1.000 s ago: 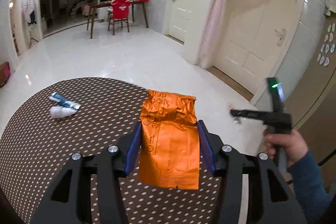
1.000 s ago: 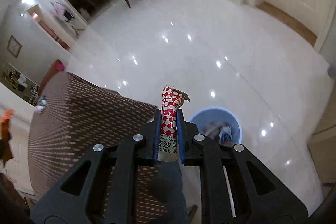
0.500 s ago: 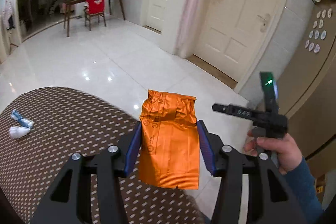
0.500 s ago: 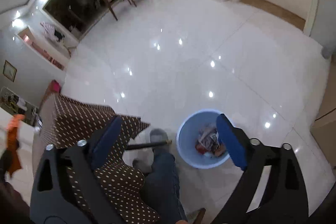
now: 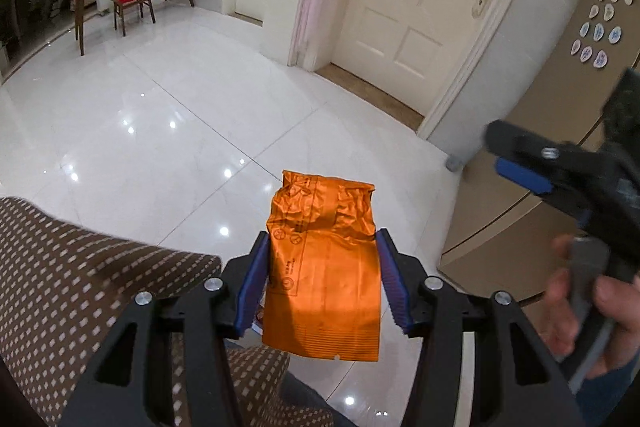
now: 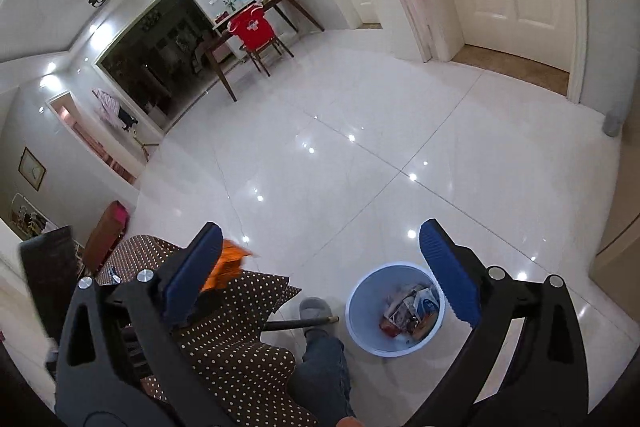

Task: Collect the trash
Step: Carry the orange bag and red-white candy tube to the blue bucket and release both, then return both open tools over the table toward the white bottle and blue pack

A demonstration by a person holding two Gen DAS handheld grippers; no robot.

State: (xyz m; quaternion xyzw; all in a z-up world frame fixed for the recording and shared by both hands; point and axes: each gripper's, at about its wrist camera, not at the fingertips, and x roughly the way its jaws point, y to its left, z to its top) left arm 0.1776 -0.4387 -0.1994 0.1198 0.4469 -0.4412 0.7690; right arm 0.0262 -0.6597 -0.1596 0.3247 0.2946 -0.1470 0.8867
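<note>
My left gripper (image 5: 322, 279) is shut on an orange foil packet (image 5: 322, 267), held in the air past the edge of the brown dotted tablecloth (image 5: 72, 287). The packet also shows in the right wrist view (image 6: 226, 267), partly behind my left finger. My right gripper (image 6: 320, 271) is wide open and empty, high above a pale blue waste bin (image 6: 356, 323) on the floor that holds several wrappers. It also shows in the left wrist view (image 5: 520, 175) at the right, held by a hand.
The dotted tablecloth (image 6: 232, 343) hangs over the table corner left of the bin. The person's jeans leg and grey slipper (image 6: 314, 311) are between table and bin. Glossy white floor tiles (image 6: 360, 167), doors and a far table with a red chair (image 6: 254, 27) surround.
My right gripper opened and dropped the red-and-white checked wrapper, which is gone from its jaws. My left gripper carried the orange packet rightward, off the table and over the floor.
</note>
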